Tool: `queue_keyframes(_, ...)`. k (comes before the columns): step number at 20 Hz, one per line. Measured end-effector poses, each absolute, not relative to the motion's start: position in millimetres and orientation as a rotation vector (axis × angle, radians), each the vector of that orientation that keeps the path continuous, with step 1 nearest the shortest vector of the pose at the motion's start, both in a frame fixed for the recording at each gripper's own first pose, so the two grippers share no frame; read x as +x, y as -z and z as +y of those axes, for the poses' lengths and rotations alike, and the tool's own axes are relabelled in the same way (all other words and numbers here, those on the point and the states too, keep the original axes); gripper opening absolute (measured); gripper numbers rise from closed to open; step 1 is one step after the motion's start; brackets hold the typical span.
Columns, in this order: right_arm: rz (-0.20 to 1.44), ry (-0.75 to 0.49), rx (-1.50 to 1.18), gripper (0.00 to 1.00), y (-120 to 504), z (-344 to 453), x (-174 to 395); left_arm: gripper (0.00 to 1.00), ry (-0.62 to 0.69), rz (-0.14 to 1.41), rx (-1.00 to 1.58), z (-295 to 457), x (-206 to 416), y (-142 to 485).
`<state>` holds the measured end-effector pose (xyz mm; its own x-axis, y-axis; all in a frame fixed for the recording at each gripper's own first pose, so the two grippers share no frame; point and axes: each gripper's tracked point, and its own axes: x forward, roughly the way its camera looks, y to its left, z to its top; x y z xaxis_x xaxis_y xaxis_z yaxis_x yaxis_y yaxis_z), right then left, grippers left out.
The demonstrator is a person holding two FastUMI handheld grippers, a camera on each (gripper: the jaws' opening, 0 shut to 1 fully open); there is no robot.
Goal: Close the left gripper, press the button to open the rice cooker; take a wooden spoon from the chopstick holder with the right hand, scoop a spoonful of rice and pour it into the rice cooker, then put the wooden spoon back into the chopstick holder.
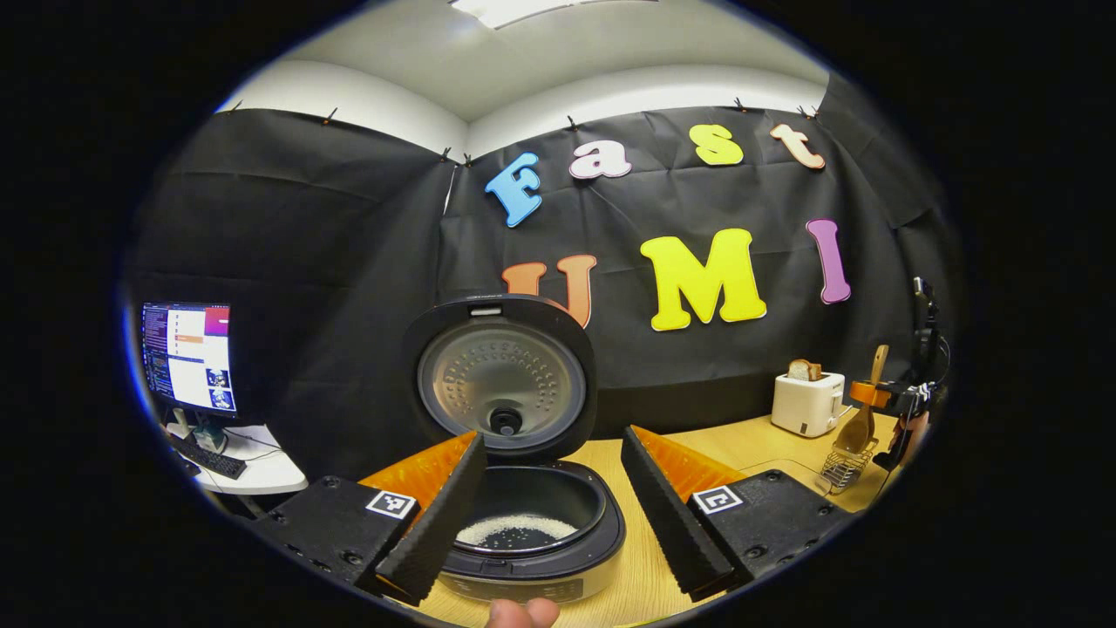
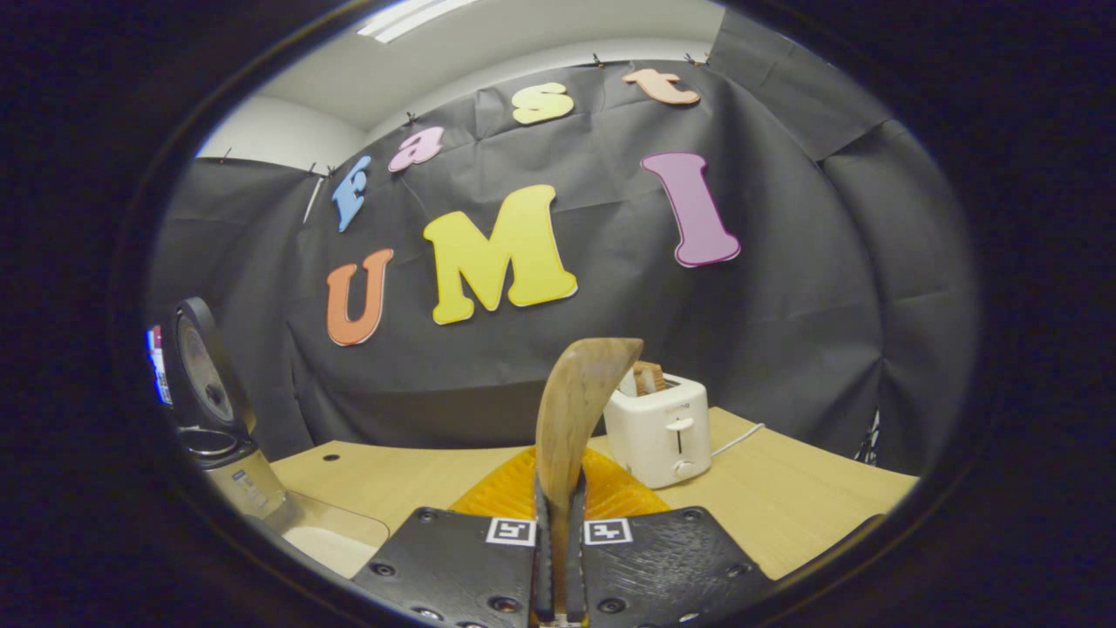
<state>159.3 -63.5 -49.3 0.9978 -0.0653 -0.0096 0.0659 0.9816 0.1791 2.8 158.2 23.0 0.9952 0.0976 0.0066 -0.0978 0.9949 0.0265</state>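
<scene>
While the left tongs (image 1: 554, 515) gape over the rice (image 1: 516, 529)-holding cooker (image 1: 532, 523), the right tongs (image 2: 558, 558) clasp the wooden spoon (image 2: 575, 401).

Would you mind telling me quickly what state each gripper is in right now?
Left gripper: open, holding nothing, in front of the open rice cooker.
Right gripper: shut on the wooden spoon.

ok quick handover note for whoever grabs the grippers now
Left gripper: open, hovering over the open rice cooker, rice in its pot.
Right gripper: shut on the wooden spoon, held upright by the toaster.
Chopstick holder: on the table's right end.
Done: lid open, rice in.
Left: put the spoon back in the holder.
</scene>
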Motion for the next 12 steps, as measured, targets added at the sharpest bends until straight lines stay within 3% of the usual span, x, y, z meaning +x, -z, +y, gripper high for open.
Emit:
queue_keyframes(7,-0.032,0.091,0.206,0.27,39.2,-75.5,148.9,0.99,-0.089,-0.007,0.023,154.9,2.8,-22.6)
queue_keyframes(9,-0.066,0.125,0.189,0.53,26.9,-87.0,140.1,0.99,-0.090,-0.010,0.012,155.3,3.0,-22.4)
queue_keyframes(10,-0.080,0.139,0.192,0.72,20.1,-91.9,134.7,0.99,-0.090,-0.005,0.008,155.2,4.0,-21.2)
queue_keyframes(11,-0.093,0.148,0.200,0.83,14.6,-95.5,128.8,0.99,-0.085,0.004,0.009,155.0,4.4,-18.8)
queue_keyframes(12,-0.100,0.154,0.198,0.81,9.9,-98.1,124.1,0.99,-0.082,0.005,0.010,154.4,2.9,-19.7)
